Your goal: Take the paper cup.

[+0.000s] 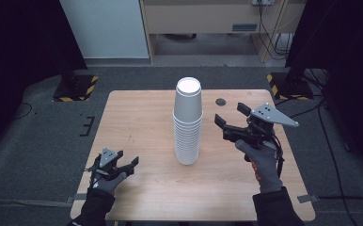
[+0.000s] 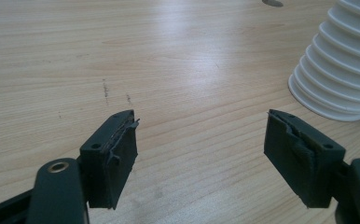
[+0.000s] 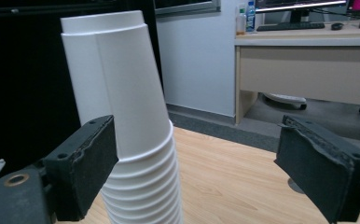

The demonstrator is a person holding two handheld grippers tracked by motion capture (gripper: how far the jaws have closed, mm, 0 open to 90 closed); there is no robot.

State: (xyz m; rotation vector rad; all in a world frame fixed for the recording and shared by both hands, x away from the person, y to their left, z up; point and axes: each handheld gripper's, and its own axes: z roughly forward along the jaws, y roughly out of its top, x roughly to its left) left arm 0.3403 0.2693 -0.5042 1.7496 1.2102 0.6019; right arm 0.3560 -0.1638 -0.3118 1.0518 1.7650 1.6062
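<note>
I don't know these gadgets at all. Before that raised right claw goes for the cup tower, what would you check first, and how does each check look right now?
1. Right gripper open wide enough for a cup: ok, its jaws stand well apart.
2. Right gripper level with the top cup: ok, the right gripper view looks at its side wall.
3. Cup between the jaws: not ok, the stack of cups sits off towards one jaw, not centred.
4. Stack standing steady on the table: ok, it is upright with the rims down.
5. Left gripper ready to steady the stack: not ok, it is open, low and off to the side.
6. Top cup loose enough to lift alone: cannot tell.
</note>
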